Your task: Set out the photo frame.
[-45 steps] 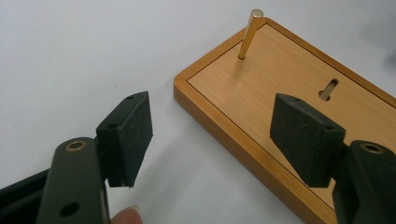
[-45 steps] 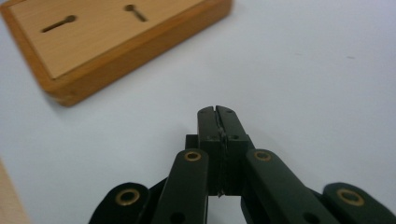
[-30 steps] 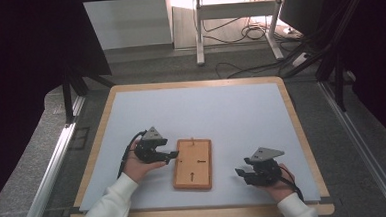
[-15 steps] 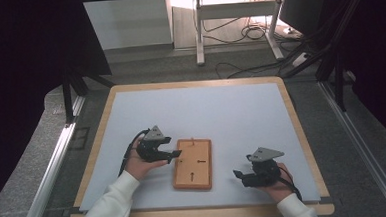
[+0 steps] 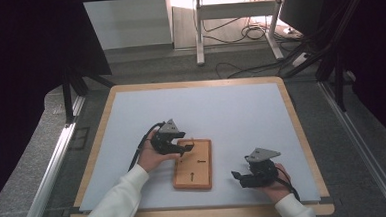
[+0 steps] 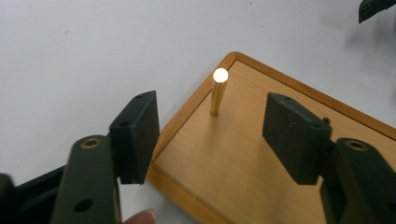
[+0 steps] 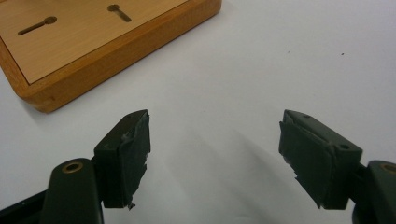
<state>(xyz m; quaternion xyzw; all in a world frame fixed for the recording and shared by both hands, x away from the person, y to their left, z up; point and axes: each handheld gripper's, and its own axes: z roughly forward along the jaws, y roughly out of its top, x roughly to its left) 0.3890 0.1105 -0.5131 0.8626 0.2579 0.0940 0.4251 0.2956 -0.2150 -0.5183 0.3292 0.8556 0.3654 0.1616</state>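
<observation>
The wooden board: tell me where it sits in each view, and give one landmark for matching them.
High view: the wooden board lies at lower centre on the table, between the two grippers.
Left gripper view: centre to lower right, a brass peg standing near its corner.
Right gripper view: top left.
Shared landmark: the board's rounded corner edge against the pale table.

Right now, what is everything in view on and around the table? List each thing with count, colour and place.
wooden board: one, light brown with keyhole slots, near middle of the table.
brass pin: one, gold, upright near a corner of the board, ahead of the left jaws.
table: one, pale blue-grey top, wooden rim.
white desk frame: one, on the floor beyond the table.
cables: several, black, on the far floor.
left gripper: one, black, jaws open, just been closing, over the board's far left corner.
right gripper: one, black, jaws open, right of the board.
</observation>
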